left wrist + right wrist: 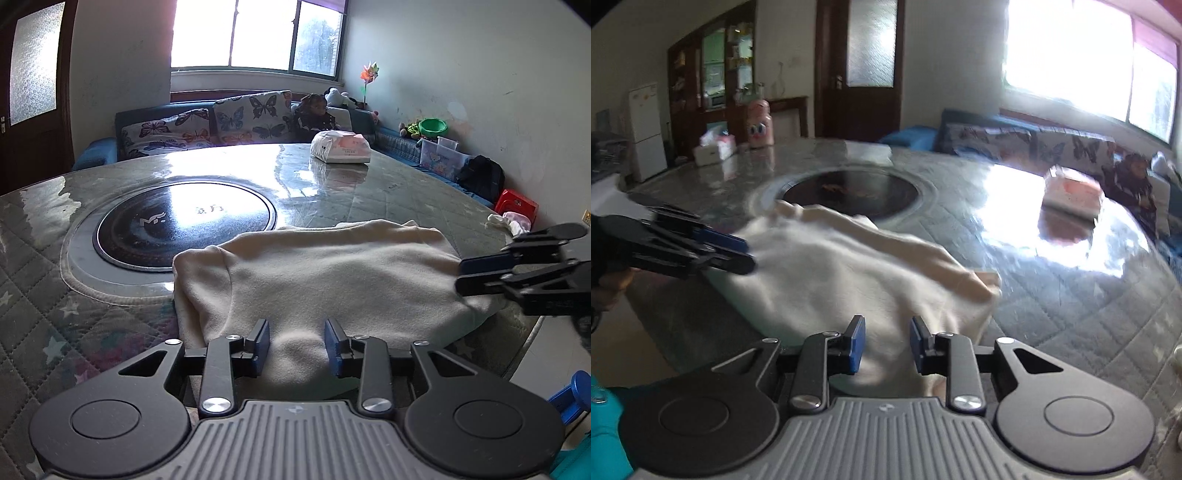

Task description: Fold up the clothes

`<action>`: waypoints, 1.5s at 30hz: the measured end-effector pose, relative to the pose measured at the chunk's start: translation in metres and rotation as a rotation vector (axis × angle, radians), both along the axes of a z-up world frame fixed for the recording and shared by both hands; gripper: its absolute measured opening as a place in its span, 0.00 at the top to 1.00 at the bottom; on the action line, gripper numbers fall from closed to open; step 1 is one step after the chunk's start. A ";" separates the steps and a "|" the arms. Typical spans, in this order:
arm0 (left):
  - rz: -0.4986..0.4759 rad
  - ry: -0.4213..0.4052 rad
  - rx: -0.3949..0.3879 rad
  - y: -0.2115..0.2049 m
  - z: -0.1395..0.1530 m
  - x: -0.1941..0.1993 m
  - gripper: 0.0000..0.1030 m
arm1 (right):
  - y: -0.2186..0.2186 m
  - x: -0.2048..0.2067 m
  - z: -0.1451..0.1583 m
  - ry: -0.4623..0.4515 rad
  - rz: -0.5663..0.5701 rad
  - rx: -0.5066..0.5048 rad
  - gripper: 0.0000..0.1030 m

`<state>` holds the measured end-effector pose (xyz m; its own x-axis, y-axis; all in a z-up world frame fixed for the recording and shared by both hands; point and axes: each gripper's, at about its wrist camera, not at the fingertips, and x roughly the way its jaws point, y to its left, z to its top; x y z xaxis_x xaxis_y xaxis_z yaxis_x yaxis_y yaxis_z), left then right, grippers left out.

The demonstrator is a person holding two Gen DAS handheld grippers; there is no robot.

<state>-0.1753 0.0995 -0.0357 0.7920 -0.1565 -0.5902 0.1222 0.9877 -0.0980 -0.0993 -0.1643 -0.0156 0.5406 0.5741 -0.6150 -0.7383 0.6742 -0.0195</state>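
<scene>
A cream fleece garment (325, 273) lies partly folded on the round table, near its front edge. My left gripper (297, 345) is open, its blue-padded fingers just above the garment's near edge, empty. It shows from the side in the right wrist view (738, 249). My right gripper (888, 343) is open over the garment's near corner (849, 280), empty. In the left wrist view it comes in from the right (465, 275) at the garment's right end. The right wrist view is motion-blurred.
The table (388, 199) has a glossy quilted cover and a dark round hotplate (184, 225) in the middle, touching the garment's far edge. A tissue pack (341, 147) lies at the far side. A sofa with butterfly cushions (229, 118) stands behind. A red stool (515, 205) is at right.
</scene>
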 end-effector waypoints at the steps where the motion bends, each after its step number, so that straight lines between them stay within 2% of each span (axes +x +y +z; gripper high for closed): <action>1: 0.000 0.001 0.000 0.001 0.001 0.000 0.63 | -0.002 0.004 -0.002 0.018 -0.011 0.006 0.75; 3: 0.000 0.001 0.001 0.002 0.002 -0.001 0.63 | -0.005 0.008 -0.002 0.037 -0.020 0.018 0.75; 9: 0.001 -0.015 0.009 0.001 0.008 0.010 0.63 | 0.006 0.015 0.005 -0.008 -0.006 0.020 0.73; 14: 0.029 -0.012 -0.024 0.005 0.007 0.031 0.63 | 0.015 0.032 -0.007 0.033 -0.021 0.003 0.73; 17: 0.045 0.002 -0.044 0.009 0.007 0.045 0.63 | 0.019 0.035 -0.002 0.025 -0.013 0.007 0.72; 27: 0.058 0.014 -0.056 0.005 0.009 0.090 0.63 | 0.063 0.067 0.001 0.026 -0.013 0.027 0.72; 32: 0.077 0.053 -0.037 0.004 -0.001 0.107 0.63 | 0.078 0.079 -0.008 0.049 -0.018 -0.009 0.71; 36: 0.078 0.053 -0.044 0.006 0.000 0.104 0.63 | 0.074 0.071 -0.003 0.036 -0.008 0.007 0.69; 39: 0.093 0.041 -0.039 0.010 0.006 0.098 0.61 | 0.071 0.065 0.000 0.026 0.002 0.019 0.63; 45: 0.150 0.031 -0.044 0.026 0.015 0.076 0.47 | 0.072 0.035 0.006 -0.019 0.069 0.018 0.56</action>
<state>-0.0989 0.1251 -0.0211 0.7899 -0.0641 -0.6099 -0.0302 0.9892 -0.1432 -0.0640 -0.0918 -0.0100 0.5108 0.6214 -0.5941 -0.7829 0.6218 -0.0228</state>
